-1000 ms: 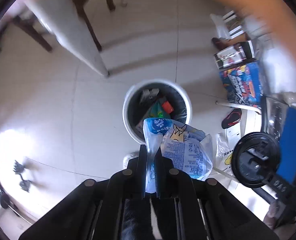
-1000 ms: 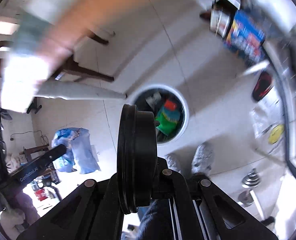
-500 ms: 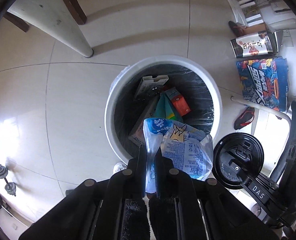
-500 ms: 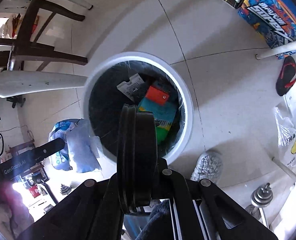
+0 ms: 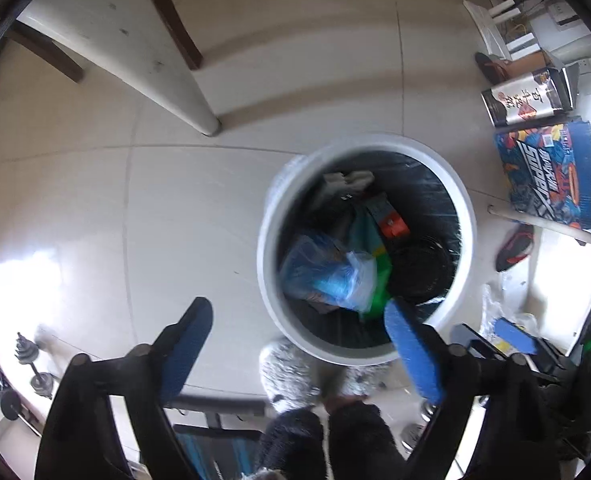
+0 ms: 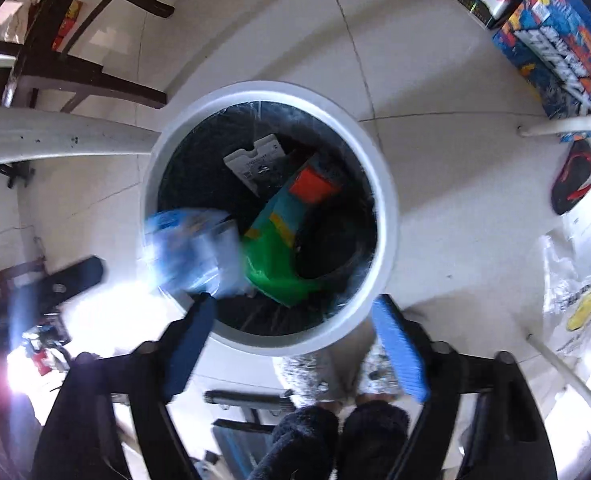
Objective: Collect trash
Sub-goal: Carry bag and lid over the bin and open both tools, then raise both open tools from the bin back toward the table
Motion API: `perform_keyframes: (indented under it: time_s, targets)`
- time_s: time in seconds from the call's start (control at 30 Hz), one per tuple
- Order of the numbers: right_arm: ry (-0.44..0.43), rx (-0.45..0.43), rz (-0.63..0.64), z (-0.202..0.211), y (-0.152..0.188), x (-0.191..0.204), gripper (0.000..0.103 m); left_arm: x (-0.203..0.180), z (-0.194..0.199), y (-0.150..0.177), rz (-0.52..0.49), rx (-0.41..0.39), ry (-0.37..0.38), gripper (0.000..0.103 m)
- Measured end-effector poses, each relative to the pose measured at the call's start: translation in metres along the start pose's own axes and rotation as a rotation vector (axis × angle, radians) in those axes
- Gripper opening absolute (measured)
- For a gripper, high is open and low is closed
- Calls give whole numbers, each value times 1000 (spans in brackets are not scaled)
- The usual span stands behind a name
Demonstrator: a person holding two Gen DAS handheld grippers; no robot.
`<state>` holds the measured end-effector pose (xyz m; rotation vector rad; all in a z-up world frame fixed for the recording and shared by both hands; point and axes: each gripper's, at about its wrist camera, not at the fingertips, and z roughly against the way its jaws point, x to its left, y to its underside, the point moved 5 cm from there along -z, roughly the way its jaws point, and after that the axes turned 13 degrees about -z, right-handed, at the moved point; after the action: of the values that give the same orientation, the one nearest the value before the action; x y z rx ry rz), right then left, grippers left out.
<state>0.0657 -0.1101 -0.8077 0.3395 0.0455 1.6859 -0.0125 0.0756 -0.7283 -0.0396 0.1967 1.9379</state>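
Note:
A round white trash bin (image 5: 269,240) with a black liner stands on the tiled floor, also in the right wrist view (image 6: 387,208). Both grippers hover above its near rim. My left gripper (image 5: 295,320) is open and empty. My right gripper (image 6: 295,316) is open and empty. A blurred blue plastic wrapper (image 5: 327,272) is inside the bin's near left part; it shows at the left rim in the right wrist view (image 6: 191,252). A black cup lid (image 5: 419,268) lies in the bin at right, beside green and orange packaging (image 6: 279,248).
White table legs (image 5: 155,60) and dark chair legs (image 6: 75,72) stand beyond the bin. Colourful boxes (image 5: 547,176) and a sandal (image 5: 515,246) lie to the right. Fluffy slippers (image 5: 295,372) stand just below the bin. Dumbbells (image 5: 27,360) lie at left.
Both grippers have opened. The blue wrapper left my left gripper and the black lid left my right gripper; both are now in the bin.

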Motion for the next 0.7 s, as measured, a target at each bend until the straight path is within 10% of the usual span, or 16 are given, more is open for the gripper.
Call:
perform_keyframes:
  time_s: [0.1, 0.7]
  targets:
    - [58, -28, 3, 6, 2, -2, 103, 7, 12, 7, -17, -10, -59, 103]
    - [127, -124, -16, 116, 43, 4, 103, -6, 115, 68, -60, -54, -198, 103]
